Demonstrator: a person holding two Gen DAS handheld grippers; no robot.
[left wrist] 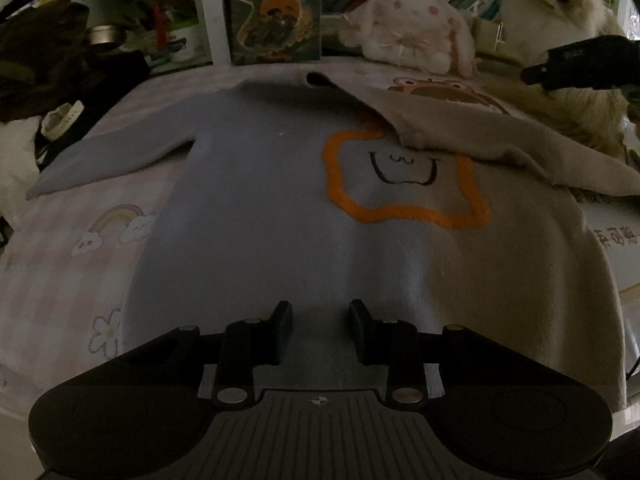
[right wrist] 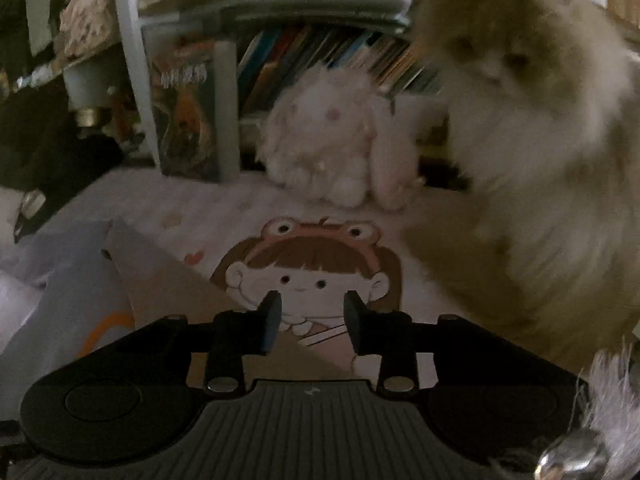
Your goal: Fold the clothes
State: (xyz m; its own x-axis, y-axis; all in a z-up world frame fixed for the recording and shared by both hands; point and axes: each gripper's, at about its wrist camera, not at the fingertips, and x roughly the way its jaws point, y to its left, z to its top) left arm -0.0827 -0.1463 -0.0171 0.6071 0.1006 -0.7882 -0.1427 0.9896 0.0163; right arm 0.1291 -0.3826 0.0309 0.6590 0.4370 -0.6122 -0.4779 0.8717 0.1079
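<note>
Bed (left wrist: 60, 264), cartoon-print sheet, carries everything. Sweater (left wrist: 260, 208) spread flat ahead of left claw (left wrist: 320, 330), hem just beneath it. Right sleeve (left wrist: 480, 128) already folded across chest; left sleeve (left wrist: 112, 156) still out, ahead-left.

Cat (right wrist: 540, 168) sits ahead-right of right claw (right wrist: 310, 320).

Both claws apart, empty.

Next, likely: left claw pinches left cuff, carries it inward.

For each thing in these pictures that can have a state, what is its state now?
sweater: spread flat on the bed, one sleeve folded across the chest
other sleeve: still spread out to the side
left gripper: open, empty, over the hem
right gripper: open, empty
cat: sitting upright beside the sweater
plush rabbit: upright against the shelf
</note>
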